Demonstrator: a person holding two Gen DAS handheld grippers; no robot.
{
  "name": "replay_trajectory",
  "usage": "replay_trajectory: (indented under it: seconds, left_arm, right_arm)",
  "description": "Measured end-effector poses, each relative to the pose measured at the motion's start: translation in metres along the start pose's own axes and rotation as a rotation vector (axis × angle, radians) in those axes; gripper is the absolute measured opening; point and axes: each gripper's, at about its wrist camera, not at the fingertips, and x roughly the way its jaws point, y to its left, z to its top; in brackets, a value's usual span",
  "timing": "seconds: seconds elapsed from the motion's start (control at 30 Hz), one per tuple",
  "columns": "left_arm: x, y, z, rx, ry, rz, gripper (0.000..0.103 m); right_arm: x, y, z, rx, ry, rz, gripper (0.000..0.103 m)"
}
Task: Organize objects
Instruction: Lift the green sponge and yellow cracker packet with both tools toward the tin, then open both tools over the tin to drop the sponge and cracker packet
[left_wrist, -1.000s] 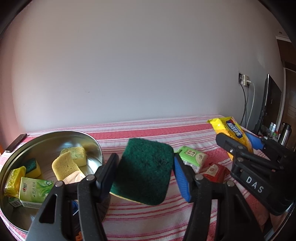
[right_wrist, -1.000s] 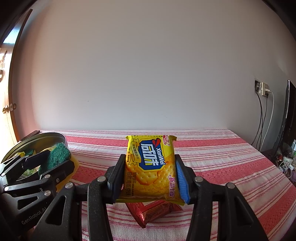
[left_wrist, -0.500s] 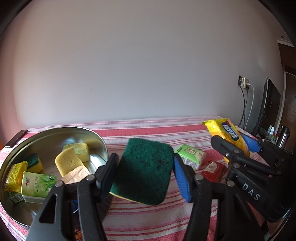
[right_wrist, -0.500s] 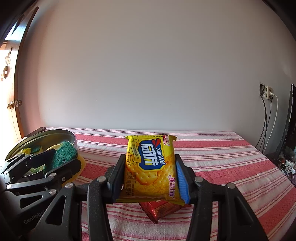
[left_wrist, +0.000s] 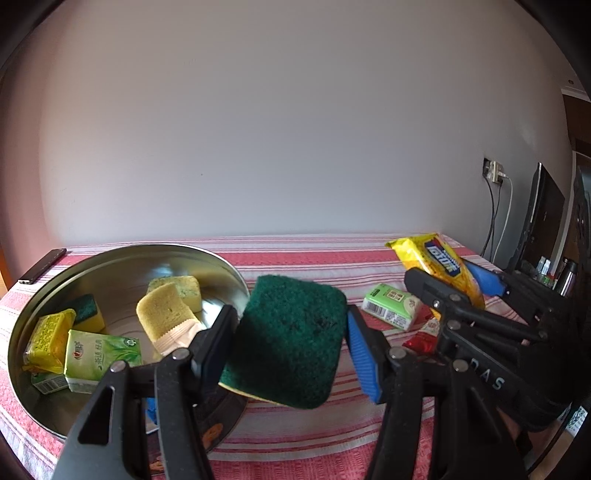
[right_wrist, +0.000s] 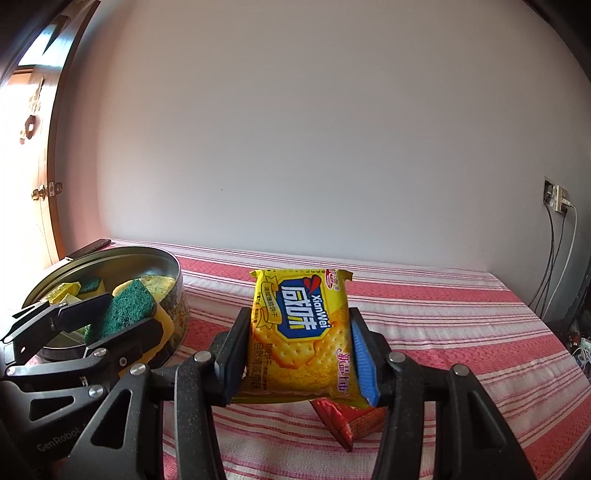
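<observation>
The left gripper (left_wrist: 291, 338) was seen with its jaws clamped on a green-faced scouring sponge (left_wrist: 291, 339), which was held clear of the cloth just beside the rim of the round metal tin (left_wrist: 236, 275). The yellow backing of the sponge was visible below its green face. This position was judged to suit a release into the tin, where like items had been collected.

The right gripper (right_wrist: 299, 345) was seen with its jaws closed on a yellow cracker packet (right_wrist: 299, 332), held upright and lifted above a red packet (right_wrist: 351, 421) lying on the red-striped tablecloth (right_wrist: 461, 332). The upright hold was judged to keep the packet clear of the items beneath it during carriage.

Within the tin, a green tissue pack (left_wrist: 101, 354), a yellow pack (left_wrist: 48, 341), two yellow sponges (left_wrist: 173, 306) and a small green-topped sponge (left_wrist: 86, 312) were observed. Further right, a green tissue packet (left_wrist: 391, 304) remained on the cloth, not yet sorted.

At the far left edge, a dark phone-like object (left_wrist: 42, 266) lay beside the wall. Wall sockets with cables (left_wrist: 495, 173) were noted at the far right.
</observation>
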Motion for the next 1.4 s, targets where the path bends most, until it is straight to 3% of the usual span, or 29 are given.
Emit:
replay_trajectory:
  seconds: [0.03, 0.2, 0.33, 0.73, 0.8, 0.87, 0.93, 1.07, 1.27, 1.4]
  left_arm:
    - [-0.003, 0.004, 0.001, -0.004, -0.004, 0.001, 0.054]
    - [-0.019, 0.018, 0.008, -0.019, -0.033, -0.004, 0.054]
    - [-0.028, 0.027, 0.012, -0.023, -0.039, -0.012, 0.047]
    - [-0.033, 0.041, 0.011, -0.049, -0.044, -0.035, 0.047]
    - [-0.032, 0.043, 0.012, -0.052, -0.042, -0.038, 0.042]
    - [-0.034, 0.043, 0.013, -0.051, -0.046, -0.042, 0.028]
    - [-0.034, 0.042, 0.015, -0.032, -0.041, -0.04, 0.023]
    - [-0.031, 0.051, 0.015, -0.012, -0.05, 0.046, 0.021]
    - [-0.007, 0.108, 0.018, -0.119, 0.063, 0.131, 0.02]
    - [-0.01, 0.131, 0.019, -0.157, 0.059, 0.212, 0.02]
  right_arm:
    - [0.0, 0.004, 0.003, -0.007, -0.003, 0.008, 0.053]
    - [0.005, 0.02, 0.018, -0.031, -0.001, 0.071, 0.052]
    - [0.009, 0.029, 0.025, -0.037, -0.004, 0.093, 0.052]
    - [0.01, 0.032, 0.021, -0.029, 0.003, 0.097, 0.052]
    - [0.01, 0.031, 0.023, -0.028, -0.001, 0.101, 0.052]
    - [0.009, 0.03, 0.024, -0.028, -0.008, 0.104, 0.052]
    - [0.006, 0.028, 0.025, -0.028, -0.013, 0.109, 0.052]
    - [0.006, 0.031, 0.026, -0.03, -0.017, 0.118, 0.052]
    - [0.006, 0.038, 0.034, -0.048, -0.019, 0.155, 0.052]
    - [0.008, 0.051, 0.042, -0.076, -0.022, 0.201, 0.052]
